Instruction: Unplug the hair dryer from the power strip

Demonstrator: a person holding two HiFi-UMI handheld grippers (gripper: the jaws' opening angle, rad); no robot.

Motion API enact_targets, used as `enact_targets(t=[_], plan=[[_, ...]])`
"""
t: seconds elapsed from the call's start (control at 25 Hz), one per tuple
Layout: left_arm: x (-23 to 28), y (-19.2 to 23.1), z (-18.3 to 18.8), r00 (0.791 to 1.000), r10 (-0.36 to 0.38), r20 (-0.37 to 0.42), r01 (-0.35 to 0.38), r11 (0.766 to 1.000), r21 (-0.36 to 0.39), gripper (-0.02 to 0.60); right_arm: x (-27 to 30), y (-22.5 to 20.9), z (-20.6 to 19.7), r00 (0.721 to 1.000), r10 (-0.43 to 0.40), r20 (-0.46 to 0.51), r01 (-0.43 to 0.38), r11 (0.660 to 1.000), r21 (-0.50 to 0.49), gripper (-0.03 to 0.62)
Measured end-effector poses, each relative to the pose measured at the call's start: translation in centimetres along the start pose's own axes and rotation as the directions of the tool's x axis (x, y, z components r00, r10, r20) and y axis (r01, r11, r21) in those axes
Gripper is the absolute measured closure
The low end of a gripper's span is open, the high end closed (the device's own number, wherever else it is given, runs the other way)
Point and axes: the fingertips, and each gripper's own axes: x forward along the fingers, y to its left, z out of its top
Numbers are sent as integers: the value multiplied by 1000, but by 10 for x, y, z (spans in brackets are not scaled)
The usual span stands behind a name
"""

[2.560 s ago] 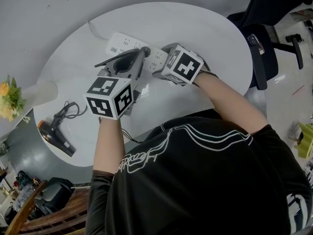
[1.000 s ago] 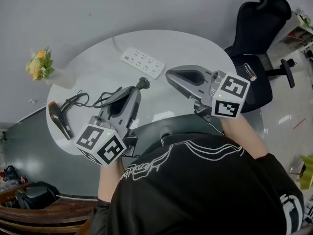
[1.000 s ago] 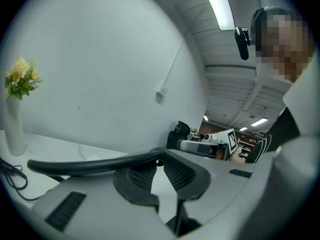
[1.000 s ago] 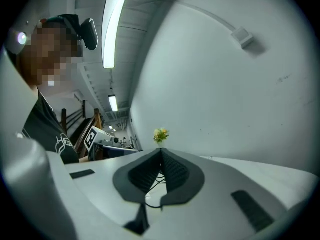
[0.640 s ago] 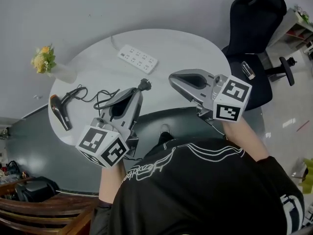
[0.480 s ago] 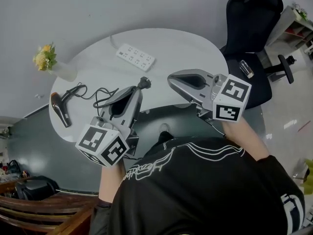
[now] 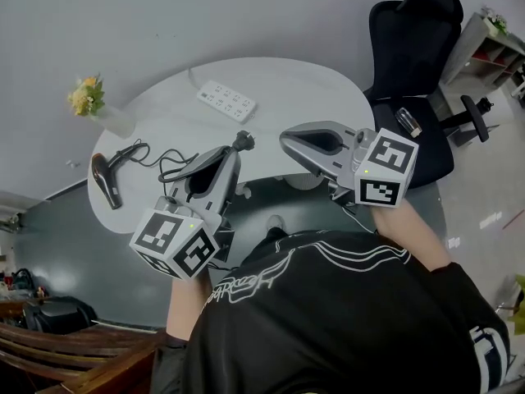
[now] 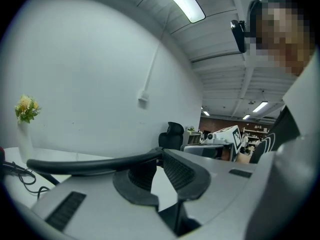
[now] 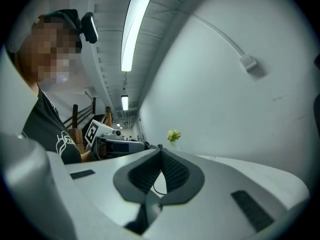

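The white power strip [image 7: 225, 101] lies at the far side of the round white table [image 7: 312, 89] with nothing plugged into it. The black hair dryer [image 7: 105, 180] rests at the table's left edge. Its black cord [image 7: 168, 167] runs to the plug [image 7: 243, 141], which my left gripper [image 7: 236, 148] holds above the near table edge, well away from the strip. In the left gripper view the cord [image 8: 75, 165] comes in from the left to the left gripper [image 8: 161, 157]. My right gripper [image 7: 285, 140] hovers beside it, shut and empty; in its own view the right gripper [image 9: 160, 152] has its pads pressed together.
A vase of yellow flowers [image 7: 90, 98] stands at the table's far left. A black office chair [image 7: 410, 64] is at the right, with shelves [image 7: 492, 43] beyond it. The person's torso fills the bottom of the head view.
The left gripper was at the power strip; now it holds the plug free of the strip. Both grippers have drawn back toward the person, and the cord trails across the table.
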Motion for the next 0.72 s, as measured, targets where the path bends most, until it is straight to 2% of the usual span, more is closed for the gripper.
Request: enact_targets(t=[0.72], plan=[[-4,-33,-5,1000,-6,19,6,1000,14,541,-30,14,2,1000,-12,28,12,1000,0,597]])
